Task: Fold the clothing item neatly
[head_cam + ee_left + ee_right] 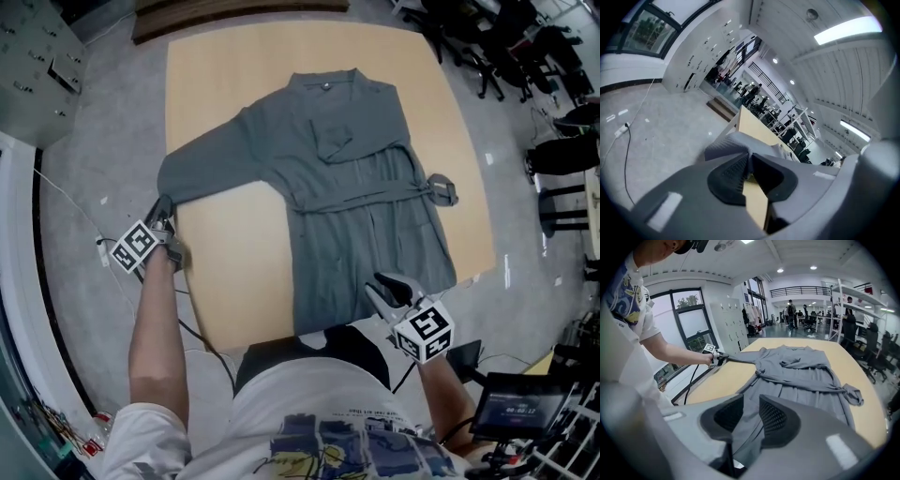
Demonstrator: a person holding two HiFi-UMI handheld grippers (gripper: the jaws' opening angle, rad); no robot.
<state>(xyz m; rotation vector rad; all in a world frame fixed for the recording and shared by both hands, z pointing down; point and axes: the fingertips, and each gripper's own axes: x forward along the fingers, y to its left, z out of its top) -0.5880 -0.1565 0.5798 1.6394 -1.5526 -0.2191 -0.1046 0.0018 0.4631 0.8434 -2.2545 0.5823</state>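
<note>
- At the left hand-held gripper (pixel 164 217): closed down on the cuff end of the sleeve (pixel 211 169) of the garment (pixel 356 169), gray cloth pinched at the tips, almost no gap left.
- Held right at the left edge of the desk (pixel 234 281), beside the gray floor (pixel 94 169), with its marker cube (pixel 134 246) toward the person's forearm (pixel 155 319).
- At the right hand-held gripper (pixel 377 287): clamped on the hem (pixel 323 323) at the garment's near right corner, narrowly parted, gray fabric filling the gap.
- Positioned at the near edge of the desk, close in front of the person's torso and well apart from the left hand-held gripper.
- Garment recorded as a gray robe, spread flat on the desk, collar toward the far edge and hem toward the person.
- Sleeve stretched leftward from the shoulder, ending in the left hand-held gripper at the desk's left edge.
- Belt (pixel 366 199) lying across the waist, with its looped end (pixel 442 189) at the garment's right side.
- Folded flap (pixel 333 141) of the same cloth lying over the chest, below the collar.
- Beyond the desk: dark office chairs (pixel 553 56) at far right, a thin cable (pixel 66 202) on the floor at left.
</note>
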